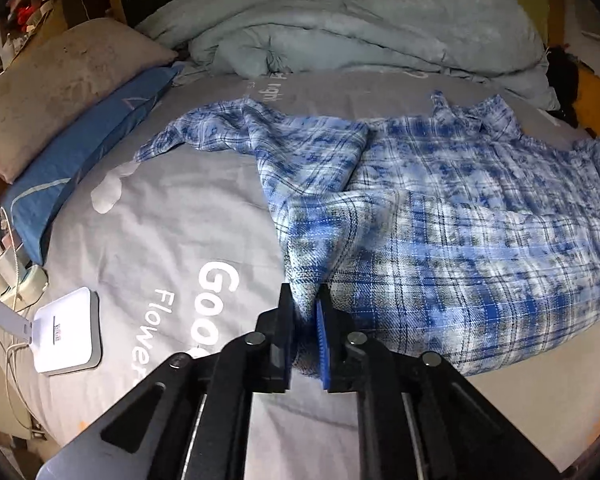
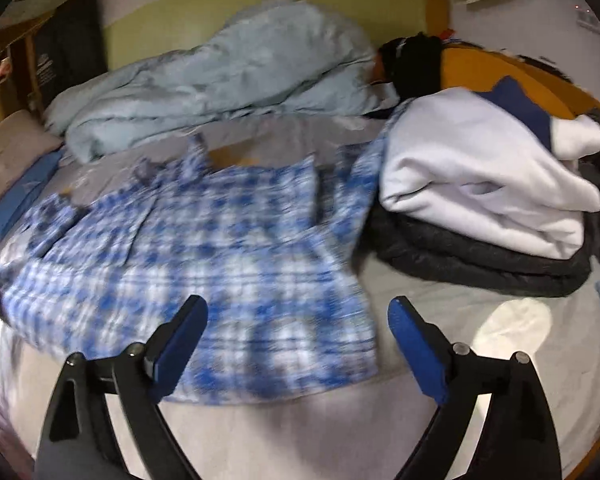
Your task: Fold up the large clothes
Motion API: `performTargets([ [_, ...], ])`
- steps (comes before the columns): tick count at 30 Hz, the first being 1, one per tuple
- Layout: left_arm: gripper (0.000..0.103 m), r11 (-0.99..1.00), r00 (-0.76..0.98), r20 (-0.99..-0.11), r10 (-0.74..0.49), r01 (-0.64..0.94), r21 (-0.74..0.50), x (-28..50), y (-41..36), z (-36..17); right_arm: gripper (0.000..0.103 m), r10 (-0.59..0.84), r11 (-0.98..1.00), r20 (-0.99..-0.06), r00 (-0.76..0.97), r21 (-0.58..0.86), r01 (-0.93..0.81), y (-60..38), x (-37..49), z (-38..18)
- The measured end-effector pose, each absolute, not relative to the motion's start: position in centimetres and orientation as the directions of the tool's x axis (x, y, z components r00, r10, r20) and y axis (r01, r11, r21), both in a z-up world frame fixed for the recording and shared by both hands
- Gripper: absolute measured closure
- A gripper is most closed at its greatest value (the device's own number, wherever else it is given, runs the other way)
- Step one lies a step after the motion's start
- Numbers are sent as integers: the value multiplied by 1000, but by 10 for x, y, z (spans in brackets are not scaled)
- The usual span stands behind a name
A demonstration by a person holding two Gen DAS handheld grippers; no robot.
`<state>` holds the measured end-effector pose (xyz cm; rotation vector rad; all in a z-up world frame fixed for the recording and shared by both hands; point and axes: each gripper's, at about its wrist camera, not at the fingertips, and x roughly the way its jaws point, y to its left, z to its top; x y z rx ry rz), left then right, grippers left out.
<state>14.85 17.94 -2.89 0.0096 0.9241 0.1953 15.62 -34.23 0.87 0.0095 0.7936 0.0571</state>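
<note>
Now left claw (image 1: 305, 304) pinching shirt (image 1: 440, 216) corner

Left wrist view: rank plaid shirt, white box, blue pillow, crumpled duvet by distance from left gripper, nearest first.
1. Plaid shirt: its hem is pinched in the left gripper, spreading ahead and right.
2. White box: on the sheet, low left.
3. Blue pillow: along the left edge of the bed, farther up.
4. Crumpled duvet: heaped across the far side of the bed.
</note>
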Motion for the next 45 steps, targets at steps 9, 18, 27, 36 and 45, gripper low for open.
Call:
performTargets([
  [9,10,988,713,-690,124,-153,19,134,170,-4,15,105,994,-694,712,69,-79,-323,148,4],
  [18,0,992,790,-611,45,-106,-64,125,158,15,12,16,998,-668,744,-34,-53,-307,145,10],
  [27,0,990,793,-604,81,-134,-43,125,159,17,8,16,1000,-658,753,17,-6,-320,149,15],
  [36,0,991,799,-596,78,-128,-41,125,156,17,8,14,1000,-671,741,-10,-28,-313,149,12],
  [45,0,964,702,-697,-148,-54,-259,128,150,-17,8,75,997,-716,694,78,-27,-317,145,4],
])
